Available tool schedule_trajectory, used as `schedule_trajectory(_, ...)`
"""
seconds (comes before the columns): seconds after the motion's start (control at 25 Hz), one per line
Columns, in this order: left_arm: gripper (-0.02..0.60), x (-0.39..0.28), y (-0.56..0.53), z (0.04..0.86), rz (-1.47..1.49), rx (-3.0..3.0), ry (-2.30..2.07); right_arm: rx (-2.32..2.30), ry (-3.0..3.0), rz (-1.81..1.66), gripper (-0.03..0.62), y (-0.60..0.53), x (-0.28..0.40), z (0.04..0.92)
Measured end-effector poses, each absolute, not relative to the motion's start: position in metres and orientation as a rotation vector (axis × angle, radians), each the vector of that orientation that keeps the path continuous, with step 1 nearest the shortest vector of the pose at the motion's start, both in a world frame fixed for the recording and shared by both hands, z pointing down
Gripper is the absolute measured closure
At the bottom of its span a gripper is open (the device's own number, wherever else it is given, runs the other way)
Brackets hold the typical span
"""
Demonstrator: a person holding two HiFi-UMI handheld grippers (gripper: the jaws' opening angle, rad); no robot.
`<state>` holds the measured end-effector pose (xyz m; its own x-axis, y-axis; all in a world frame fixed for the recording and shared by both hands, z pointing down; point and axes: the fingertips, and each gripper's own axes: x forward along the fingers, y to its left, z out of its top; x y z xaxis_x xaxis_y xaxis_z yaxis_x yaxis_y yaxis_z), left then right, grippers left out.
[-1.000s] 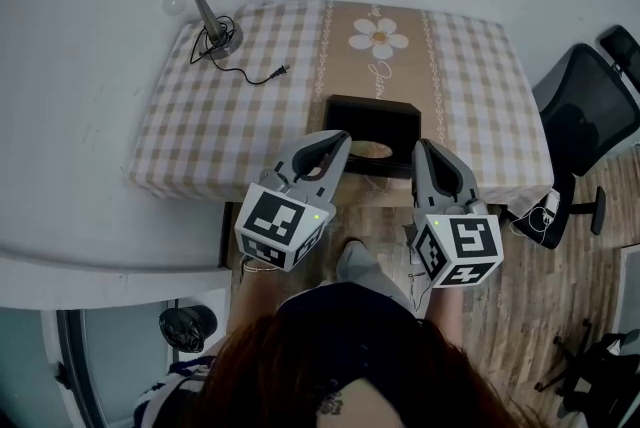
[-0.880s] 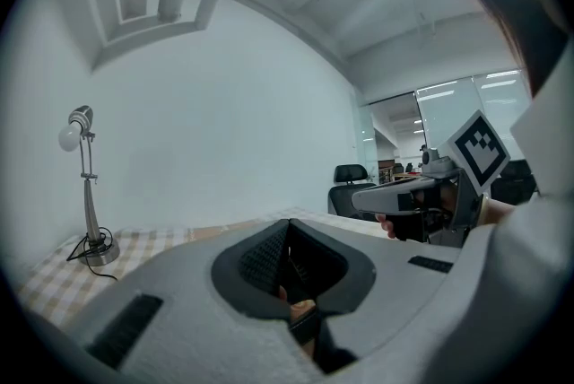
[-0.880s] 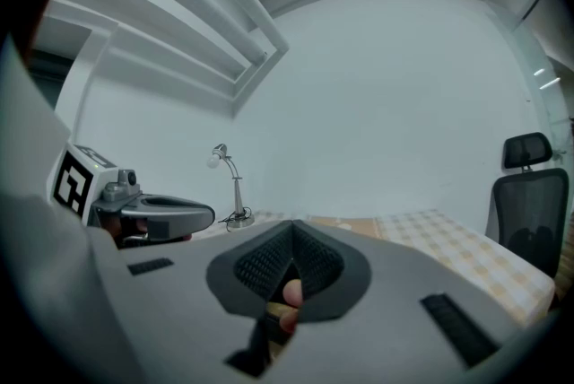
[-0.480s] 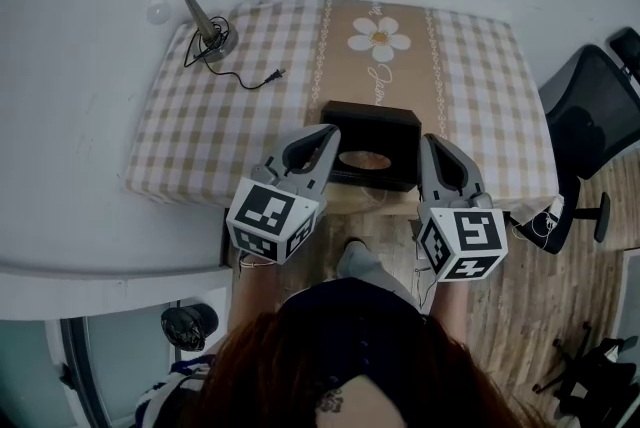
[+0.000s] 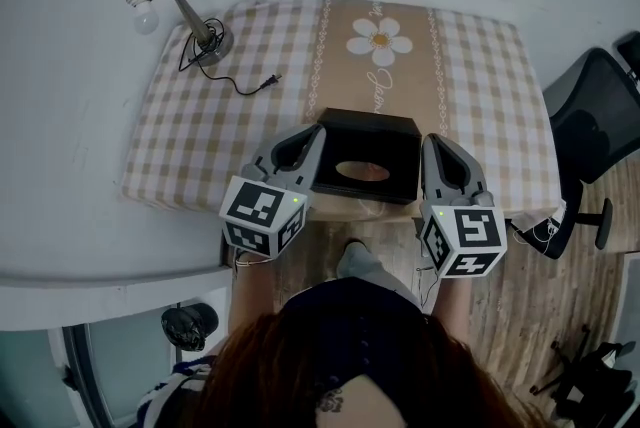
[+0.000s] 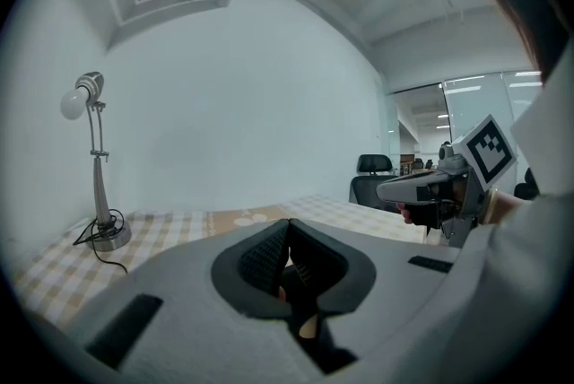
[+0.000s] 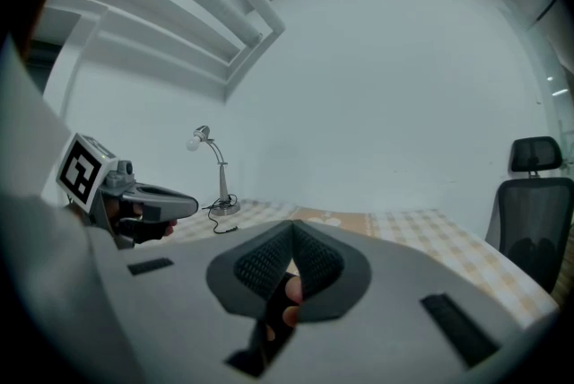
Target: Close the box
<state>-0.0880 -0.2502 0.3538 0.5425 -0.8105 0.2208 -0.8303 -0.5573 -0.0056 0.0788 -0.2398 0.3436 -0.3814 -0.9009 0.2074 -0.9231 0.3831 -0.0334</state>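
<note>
The black box (image 5: 364, 168) is set at the near edge of the table (image 5: 200, 136), flanked by the left gripper (image 5: 308, 140) and the right gripper (image 5: 432, 150). Both are held roughly level, jaws pressed together on nothing. The cursive lettering (image 5: 376, 76) under the printed daisy (image 5: 379, 38) cannot be read.

Black box (image 5: 372, 138), beige-and-white checked tablecloth (image 5: 225, 131), tan centre stripe (image 5: 347, 81), white daisy print (image 5: 379, 36), silver lamp (image 5: 191, 16), black office chair (image 5: 590, 113)

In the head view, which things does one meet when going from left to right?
desk lamp → left gripper → black box → right gripper → office chair
</note>
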Motion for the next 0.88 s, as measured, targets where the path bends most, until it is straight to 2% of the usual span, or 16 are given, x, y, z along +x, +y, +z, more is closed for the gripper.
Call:
schedule_trajectory(0.6,0.554,-0.109,-0.282,0.385,0.370,2.554,-1.457,1.618,-2.388,0.227,0.577,-0.273,0.098,0.378)
schedule_trajectory(0.88,0.554,-0.117,-0.292,0.404,0.407,2.494,-1.443,1.587,-2.367,0.337,0.577,-0.283,0.108,0.402)
